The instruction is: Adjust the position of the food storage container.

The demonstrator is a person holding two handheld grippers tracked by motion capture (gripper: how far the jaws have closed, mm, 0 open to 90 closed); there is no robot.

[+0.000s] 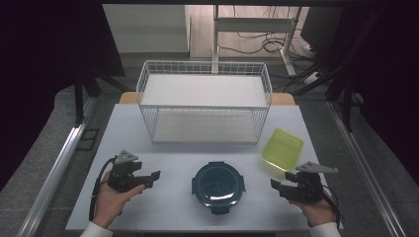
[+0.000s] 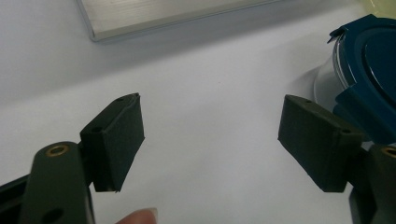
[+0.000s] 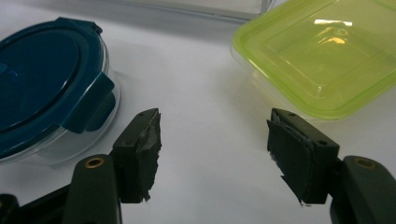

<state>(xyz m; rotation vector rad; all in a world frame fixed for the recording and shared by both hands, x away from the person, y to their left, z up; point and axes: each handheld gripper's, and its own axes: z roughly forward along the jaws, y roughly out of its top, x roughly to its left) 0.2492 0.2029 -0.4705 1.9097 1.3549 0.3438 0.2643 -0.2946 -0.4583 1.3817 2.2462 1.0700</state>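
glossy blue plastic lid [image 1: 217, 181] on a clear container; translucent green plastic box [image 3: 322, 56]; white wire basket [image 1: 204, 101]; matt white table [image 1: 168, 163].

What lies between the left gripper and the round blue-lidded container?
Only bare white table separates the left gripper from the round blue-lidded container, clear in the high view.

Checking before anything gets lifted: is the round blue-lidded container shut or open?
Shut, as far as shows. The blue lid sits flat on the round container, and the side clip is folded down against its clear wall.
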